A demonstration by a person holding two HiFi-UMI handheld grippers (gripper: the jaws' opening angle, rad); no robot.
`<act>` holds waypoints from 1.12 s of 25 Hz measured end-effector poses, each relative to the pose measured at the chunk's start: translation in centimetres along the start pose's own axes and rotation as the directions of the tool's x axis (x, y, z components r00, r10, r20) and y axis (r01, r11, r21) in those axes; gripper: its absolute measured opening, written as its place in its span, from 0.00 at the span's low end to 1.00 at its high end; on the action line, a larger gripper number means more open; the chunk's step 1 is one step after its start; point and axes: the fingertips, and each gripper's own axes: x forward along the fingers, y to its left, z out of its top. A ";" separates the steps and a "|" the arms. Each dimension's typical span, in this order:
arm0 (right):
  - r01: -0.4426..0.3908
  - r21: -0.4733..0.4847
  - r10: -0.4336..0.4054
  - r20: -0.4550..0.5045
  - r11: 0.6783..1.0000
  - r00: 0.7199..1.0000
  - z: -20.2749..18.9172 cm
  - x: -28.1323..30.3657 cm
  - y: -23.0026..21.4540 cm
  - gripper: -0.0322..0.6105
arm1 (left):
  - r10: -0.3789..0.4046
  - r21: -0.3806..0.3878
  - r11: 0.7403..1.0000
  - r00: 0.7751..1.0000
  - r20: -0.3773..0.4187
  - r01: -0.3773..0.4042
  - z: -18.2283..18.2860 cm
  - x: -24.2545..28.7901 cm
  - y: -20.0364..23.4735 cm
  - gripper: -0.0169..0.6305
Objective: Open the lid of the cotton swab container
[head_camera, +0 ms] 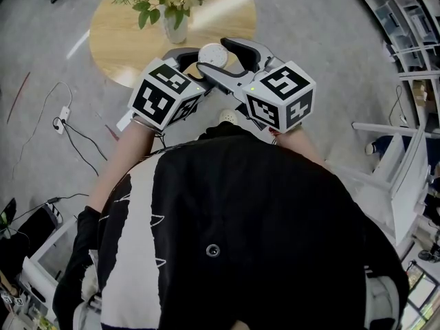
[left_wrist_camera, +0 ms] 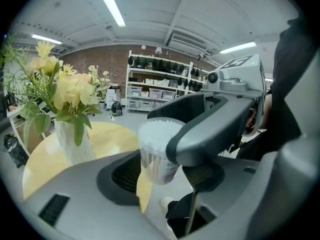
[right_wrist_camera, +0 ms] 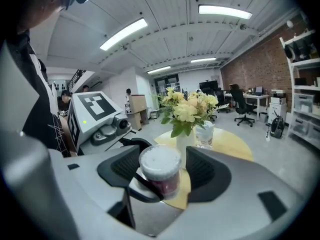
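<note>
Cotton swab container [left_wrist_camera: 157,151] stands upright in your left gripper [left_wrist_camera: 165,170]. Its ribbed pads clamp the clear wall from both sides and carry it in the air in front of your chest, about over the near edge of the round wooden table [head_camera: 117,40]. The white top faces up; whether the lid is on cannot be told. Your right gripper [right_wrist_camera: 164,160] reaches in from the opposite side with its jaws spread wide around the container's upper part. A gap shows on each side, so it grips nothing. Farther out on the table stands a pale vase of yellow flowers [right_wrist_camera: 186,119], with a clear glass [right_wrist_camera: 204,134] just beside it. Beyond, storage shelves [left_wrist_camera: 160,81] line a brick wall.
</note>
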 end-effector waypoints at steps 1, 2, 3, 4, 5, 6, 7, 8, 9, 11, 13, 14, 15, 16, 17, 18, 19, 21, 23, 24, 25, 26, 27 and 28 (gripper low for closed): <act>0.000 -0.006 0.000 -0.002 1.000 1.000 -0.1 0.1 0.0 0.50 | 0.002 0.000 1.000 1.000 -0.005 -0.002 -0.1 0.0 0.1 0.44; -0.002 -0.006 0.002 -0.003 1.000 1.000 -0.1 0.2 0.1 0.50 | 0.004 0.002 1.000 1.000 -0.008 -0.004 -0.2 0.0 0.1 0.44; -0.003 -0.003 0.003 -0.004 1.000 1.000 -0.2 0.2 0.1 0.50 | 0.006 0.003 1.000 1.000 -0.011 -0.006 -0.3 0.0 0.2 0.44; -0.005 -0.001 0.005 -0.006 1.000 1.000 -0.3 0.2 0.1 0.50 | 0.007 0.005 1.000 1.000 -0.013 -0.007 -0.3 0.0 0.2 0.44; -0.007 -0.002 0.007 -0.009 1.000 1.000 -0.3 0.2 0.1 0.49 | 0.007 0.006 1.000 1.000 -0.015 -0.007 -0.3 0.0 0.1 0.44; -0.010 -0.005 0.010 -0.012 1.000 1.000 -0.3 0.1 0.2 0.49 | 0.007 0.007 1.000 1.000 -0.016 -0.007 -0.3 0.0 0.0 0.44; -0.012 -0.008 0.012 -0.014 1.000 1.000 -0.3 0.1 0.2 0.49 | 0.006 0.005 1.000 1.000 -0.018 -0.006 -0.3 0.0 0.0 0.44; -0.013 -0.012 0.013 -0.016 1.000 1.000 -0.3 0.2 0.3 0.48 | 0.004 0.003 1.000 1.000 -0.022 -0.004 -0.4 0.0 -0.1 0.44; -0.013 -0.016 0.013 -0.017 1.000 1.000 -0.3 0.2 0.3 0.47 | 0.004 0.001 1.000 1.000 -0.026 -0.004 -0.4 0.0 0.0 0.44; -0.010 -0.027 0.010 -0.021 1.000 1.000 -0.3 0.2 0.4 0.47 | 0.004 0.001 1.000 0.999 -0.039 -0.004 -0.6 0.0 0.0 0.44; -0.007 -0.037 0.006 -0.024 0.999 1.000 -0.4 0.3 0.4 0.46 | 0.002 -0.005 1.000 0.999 -0.048 -0.002 -0.7 0.0 0.1 0.44; -0.007 -0.040 0.006 -0.025 0.999 1.000 -0.4 0.3 0.5 0.46 | 0.001 -0.008 1.000 0.999 -0.049 -0.001 -0.7 0.0 0.1 0.44; -0.007 -0.041 0.006 -0.025 0.999 1.000 -0.4 0.3 0.5 0.46 | 0.000 -0.010 1.000 0.999 -0.049 0.000 -0.8 0.0 0.1 0.44; -0.008 -0.043 0.007 -0.024 0.999 1.000 -0.3 0.3 0.5 0.46 | 0.000 -0.009 1.000 0.999 -0.048 0.000 -0.7 0.0 0.0 0.44; -0.009 -0.046 0.008 -0.023 0.999 1.000 -0.3 0.2 0.6 0.46 | 0.001 -0.006 1.000 0.999 -0.047 -0.001 -0.7 0.0 0.0 0.44; -0.011 -0.048 0.010 -0.021 0.999 1.000 -0.2 0.1 0.6 0.46 | 0.002 -0.001 1.000 0.999 -0.045 -0.002 -0.6 -0.1 -0.1 0.44; -0.015 -0.052 0.014 -0.018 0.999 1.000 -0.1 0.0 0.7 0.46 | 0.003 0.005 1.000 0.999 -0.043 -0.003 -0.5 -0.2 -0.1 0.44; -0.027 -0.065 0.026 -0.012 0.998 1.000 0.2 -0.2 0.8 0.46 | 0.006 0.013 1.000 0.999 -0.037 -0.005 -0.2 -0.4 -0.2 0.44; -0.037 -0.081 0.037 -0.007 0.996 0.999 0.5 -0.3 0.9 0.46 | 0.015 0.018 1.000 0.999 -0.034 -0.015 0.1 -0.6 -0.2 0.44; -0.042 -0.087 0.041 -0.006 0.995 0.999 0.6 -0.3 0.9 0.46 | 0.024 0.020 1.000 0.999 -0.035 -0.023 0.2 -0.6 -0.1 0.44; -0.047 -0.090 0.047 -0.006 0.995 0.999 0.7 -0.3 0.9 0.46 | 0.033 0.022 0.999 0.999 -0.037 -0.032 0.3 -0.7 0.0 0.44; -0.054 -0.089 0.054 -0.006 0.995 0.999 0.8 -0.3 0.8 0.46 | 0.042 0.021 0.999 0.998 -0.040 -0.042 0.4 -0.7 0.0 0.44; -0.062 -0.089 0.062 -0.005 0.994 0.998 0.9 -0.3 0.7 0.46 | 0.051 0.018 0.999 0.998 -0.043 -0.050 0.5 -0.6 0.1 0.44; -0.069 -0.090 0.069 -0.002 0.994 0.998 1.0 -0.4 0.6 0.46 | 0.058 0.015 0.998 0.997 -0.043 -0.057 0.7 -0.6 0.1 0.44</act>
